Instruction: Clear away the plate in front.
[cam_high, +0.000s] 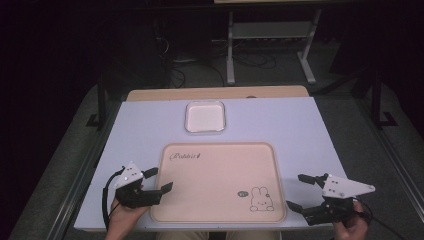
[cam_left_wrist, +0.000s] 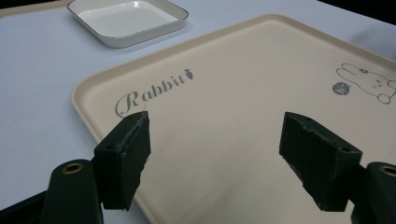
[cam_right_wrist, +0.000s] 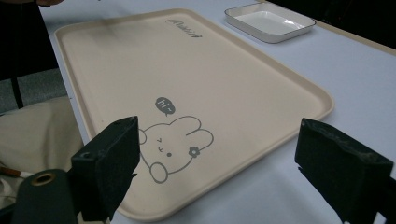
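A beige tray (cam_high: 218, 150) with a rabbit drawing and the word "Rabbit" lies at the near middle of the table; it also shows in the left gripper view as the tray (cam_left_wrist: 243, 93) and in the right gripper view as the tray (cam_right_wrist: 187, 65). Beyond it stands an empty white square dish (cam_high: 205, 117), (cam_left_wrist: 126, 18), (cam_right_wrist: 270, 21). My left gripper (cam_high: 159, 180) is open at the tray's near left corner, jaws wide apart over its edge (cam_left_wrist: 215, 158). My right gripper (cam_high: 300, 191) is open just right of the tray's near right corner (cam_right_wrist: 219, 172). Neither holds anything.
The white table top (cam_high: 300, 130) has bare room left and right of the tray. A wooden strip (cam_high: 215, 93) runs along the far edge. Beyond stand a metal frame (cam_high: 270, 35) and cables on a dark floor.
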